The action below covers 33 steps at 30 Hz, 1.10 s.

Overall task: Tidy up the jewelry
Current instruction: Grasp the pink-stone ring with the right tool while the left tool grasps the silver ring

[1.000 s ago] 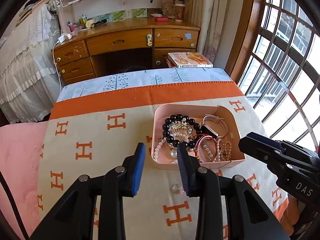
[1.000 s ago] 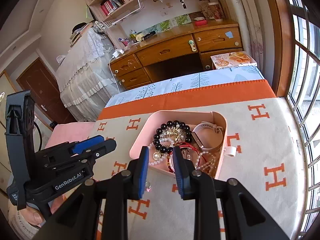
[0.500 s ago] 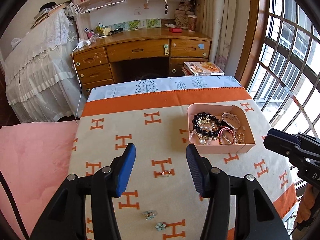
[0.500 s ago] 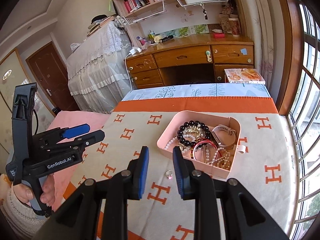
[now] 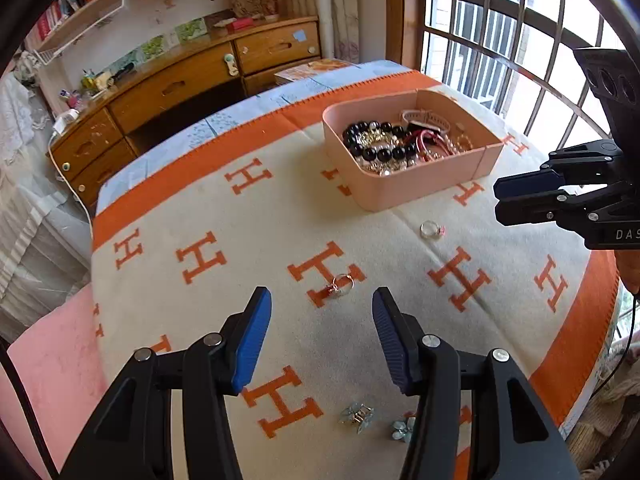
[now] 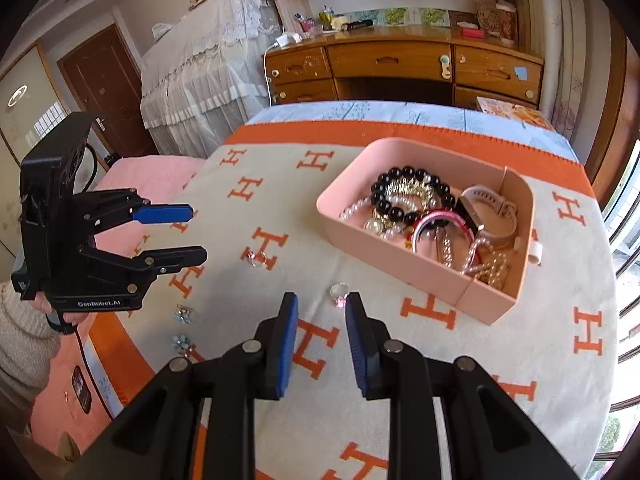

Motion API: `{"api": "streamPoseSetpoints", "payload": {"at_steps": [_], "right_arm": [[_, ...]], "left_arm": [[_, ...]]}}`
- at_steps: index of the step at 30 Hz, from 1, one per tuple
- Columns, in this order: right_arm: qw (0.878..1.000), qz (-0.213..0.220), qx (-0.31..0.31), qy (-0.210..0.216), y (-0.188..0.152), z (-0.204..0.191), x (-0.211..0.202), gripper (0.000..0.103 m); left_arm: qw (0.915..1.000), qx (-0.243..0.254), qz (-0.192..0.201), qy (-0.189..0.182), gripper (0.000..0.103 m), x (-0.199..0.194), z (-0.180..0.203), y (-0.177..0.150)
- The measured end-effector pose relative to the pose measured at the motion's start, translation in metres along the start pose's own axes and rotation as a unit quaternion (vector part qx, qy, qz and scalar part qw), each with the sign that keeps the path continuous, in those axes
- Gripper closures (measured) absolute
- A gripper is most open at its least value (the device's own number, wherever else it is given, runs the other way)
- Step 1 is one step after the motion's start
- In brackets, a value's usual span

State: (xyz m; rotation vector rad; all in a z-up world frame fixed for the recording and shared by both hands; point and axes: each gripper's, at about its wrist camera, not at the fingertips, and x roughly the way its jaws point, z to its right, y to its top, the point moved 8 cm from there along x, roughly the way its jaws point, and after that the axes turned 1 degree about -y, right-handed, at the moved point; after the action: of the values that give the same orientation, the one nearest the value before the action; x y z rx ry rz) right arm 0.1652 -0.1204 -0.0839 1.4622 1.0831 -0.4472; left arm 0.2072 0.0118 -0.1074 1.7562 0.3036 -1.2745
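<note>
A pink tray (image 5: 404, 192) (image 6: 404, 258) holds bracelets, pearls and a watch on the cream and orange blanket. A rose-gold ring (image 5: 340, 282) (image 6: 258, 257) lies just ahead of my open, empty left gripper (image 5: 322, 320) (image 6: 196, 234). A silver ring with a pink stone (image 5: 431, 229) (image 6: 340, 292) lies near the tray, just ahead of my open, empty right gripper (image 6: 322, 316) (image 5: 496, 200). Two pale blue flower earrings (image 5: 357, 415) (image 6: 184, 314) lie near the blanket's front edge.
The blanket (image 5: 240, 220) covers a table with its orange border at the edges. A wooden desk (image 6: 400, 64) stands behind. A window with bars (image 5: 500, 20) is on the right. A lace-covered bed (image 6: 200, 60) is on the left.
Both grippers have pulled back from the tray and dropped lower over the blanket. The left gripper now faces the rose-gold ring. The right gripper's fingers stand a little wider, near the silver ring.
</note>
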Motion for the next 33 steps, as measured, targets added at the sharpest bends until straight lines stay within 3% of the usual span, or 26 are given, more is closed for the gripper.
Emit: {"api": "streamPoseSetpoints", "payload": {"at_steps": [5, 12, 20, 23, 26, 30, 33], "right_arm": [[0.999, -0.033, -0.009, -0.015, -0.017, 0.003, 0.031, 0.078], [0.998, -0.040, -0.025, -0.034, -0.022, 0.005, 0.052, 0.078], [0.997, -0.020, -0.060, -0.053, -0.019, -0.002, 0.057, 0.079], [0.996, -0.015, -0.068, -0.059, -0.019, -0.002, 0.057, 0.085], [0.996, -0.012, -0.065, -0.058, -0.019, 0.000, 0.056, 0.090], [0.997, -0.006, -0.053, -0.050, -0.018, 0.003, 0.055, 0.093], [0.997, -0.003, -0.052, -0.050, -0.018, 0.003, 0.055, 0.093]], "left_arm": [[0.9991, 0.008, -0.023, -0.033, 0.052, 0.034, -0.007, -0.005], [0.9972, 0.042, -0.032, -0.053, 0.052, 0.051, -0.008, -0.005], [0.9944, 0.080, -0.035, -0.059, 0.052, 0.060, -0.004, -0.005], [0.9935, 0.090, -0.032, -0.062, 0.055, 0.063, -0.003, -0.001], [0.9917, 0.107, -0.028, -0.066, 0.064, 0.062, 0.002, 0.002], [0.9890, 0.120, -0.028, -0.083, 0.088, 0.062, 0.010, 0.003], [0.9881, 0.130, -0.029, -0.077, 0.089, 0.061, 0.015, 0.002]]}}
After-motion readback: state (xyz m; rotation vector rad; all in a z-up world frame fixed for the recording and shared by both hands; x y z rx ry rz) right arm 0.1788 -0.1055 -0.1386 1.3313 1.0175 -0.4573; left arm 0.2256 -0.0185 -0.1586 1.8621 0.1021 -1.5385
